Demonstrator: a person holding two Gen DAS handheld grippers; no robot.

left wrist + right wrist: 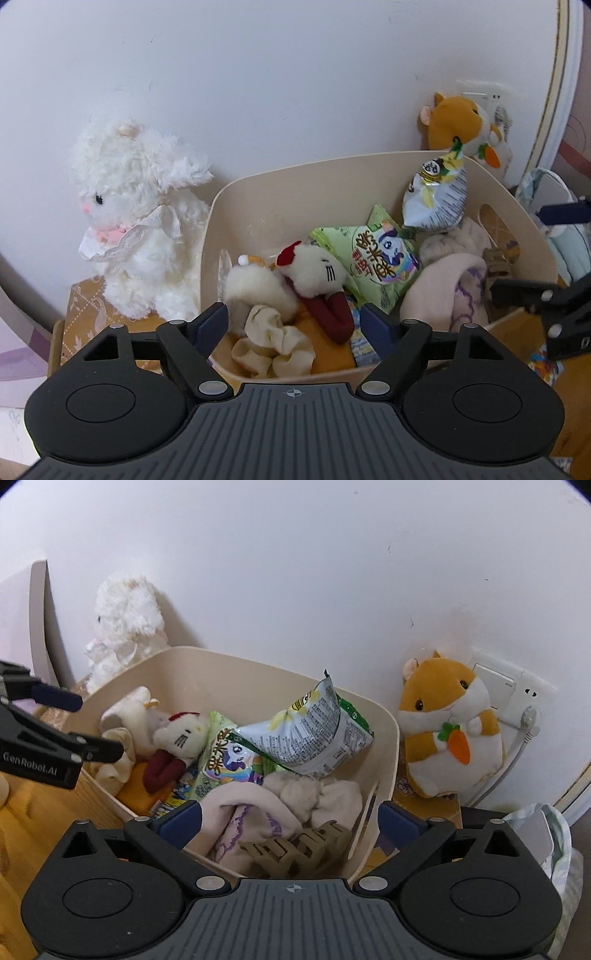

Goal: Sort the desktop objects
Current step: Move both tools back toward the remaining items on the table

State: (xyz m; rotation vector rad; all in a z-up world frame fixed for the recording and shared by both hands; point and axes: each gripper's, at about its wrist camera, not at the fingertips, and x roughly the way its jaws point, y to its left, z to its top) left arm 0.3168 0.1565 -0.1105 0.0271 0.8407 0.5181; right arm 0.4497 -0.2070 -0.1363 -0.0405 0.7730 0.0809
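Note:
A beige bin (280,177) (258,672) holds a green snack bag (373,254) (229,760), a pale snack bag (436,195) (310,734), a white cat plush with a red bow (314,269) (181,734), a cream scrunchie (273,343), pink cloth (443,288) (251,812) and a tan claw clip (295,849). My left gripper (293,325) (83,723) hangs open over the bin's near left, above the scrunchie, holding nothing. My right gripper (291,819) (539,254) is open over the near right corner, its right finger outside the wall, above the clip.
A white rabbit plush (136,221) (125,616) sits left of the bin against the wall. An orange hamster plush (454,122) (447,731) stands at its right, by a wall socket (517,690). A plastic bag (543,834) lies far right. The bin rests on a wooden table (37,812).

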